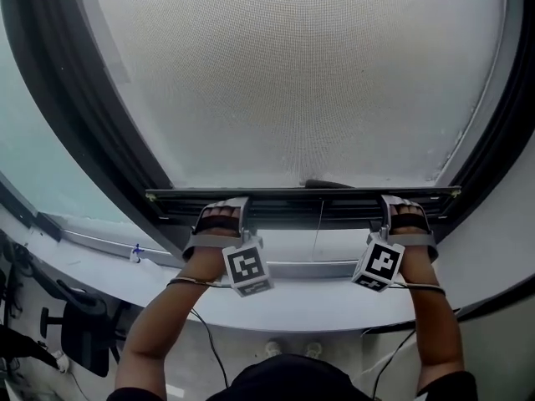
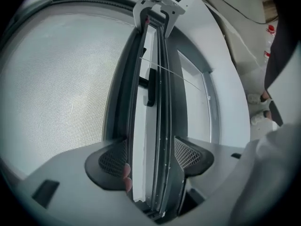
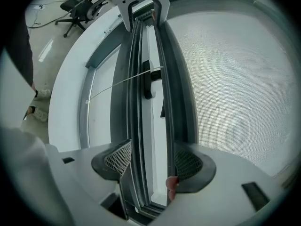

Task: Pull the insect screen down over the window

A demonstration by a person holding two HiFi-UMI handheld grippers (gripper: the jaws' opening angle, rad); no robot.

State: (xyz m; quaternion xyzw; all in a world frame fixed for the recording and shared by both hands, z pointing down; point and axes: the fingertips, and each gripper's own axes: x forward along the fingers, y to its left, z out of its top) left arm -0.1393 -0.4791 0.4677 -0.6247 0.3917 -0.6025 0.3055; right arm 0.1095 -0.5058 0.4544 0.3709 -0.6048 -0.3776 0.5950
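Note:
The insect screen's grey mesh (image 1: 292, 73) fills the window opening. Its dark bottom bar (image 1: 301, 199) runs level just above the white sill. My left gripper (image 1: 221, 217) is shut on the bar near its left end, and my right gripper (image 1: 406, 215) is shut on it near its right end. In the left gripper view the bar (image 2: 160, 93) runs straight up between the pads of the left gripper (image 2: 150, 159), with the mesh (image 2: 56, 88) to the left. In the right gripper view the bar (image 3: 138, 79) passes between the pads of the right gripper (image 3: 153, 163), mesh (image 3: 230, 74) on the right. A thin pull cord (image 1: 318, 228) hangs from the bar's middle.
The dark window frame (image 1: 75, 115) curves round both sides of the mesh. The white sill (image 1: 292, 303) lies under the bar. A black office chair (image 1: 79, 332) stands on the floor at the lower left. Cables (image 1: 209, 341) trail from both grippers.

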